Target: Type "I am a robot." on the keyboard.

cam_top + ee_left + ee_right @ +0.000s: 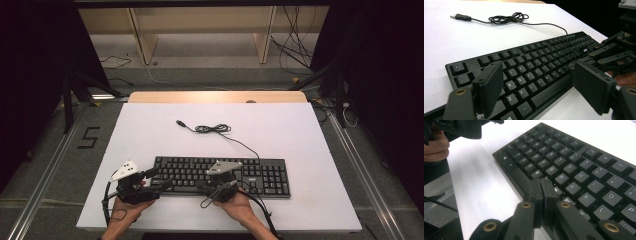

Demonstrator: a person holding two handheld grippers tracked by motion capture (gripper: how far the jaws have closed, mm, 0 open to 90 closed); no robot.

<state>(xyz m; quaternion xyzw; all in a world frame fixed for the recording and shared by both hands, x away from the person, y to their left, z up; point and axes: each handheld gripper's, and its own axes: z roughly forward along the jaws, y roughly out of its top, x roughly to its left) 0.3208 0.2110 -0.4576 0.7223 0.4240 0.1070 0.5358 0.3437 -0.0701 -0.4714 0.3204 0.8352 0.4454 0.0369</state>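
A black keyboard [222,175] lies on the white table top [140,135], near the front. Its cable [220,129] runs back in a loose coil and ends in a USB plug [180,122]. My left gripper [161,180] is at the keyboard's left end, open. In the left gripper view its jaws stand wide apart [539,85] over the left-hand keys [524,75]. My right gripper [201,189] sits at the keyboard's front edge near the middle and points left. Its jaws are pressed together [541,192], empty, just above the space bar region of the keyboard [574,165].
The table's wooden back edge [217,96] borders a floor with loose cables [295,55] and a wooden shelf frame [145,40]. Metal rails [50,170] run along both sides of the table. White surface stretches behind and left of the keyboard.
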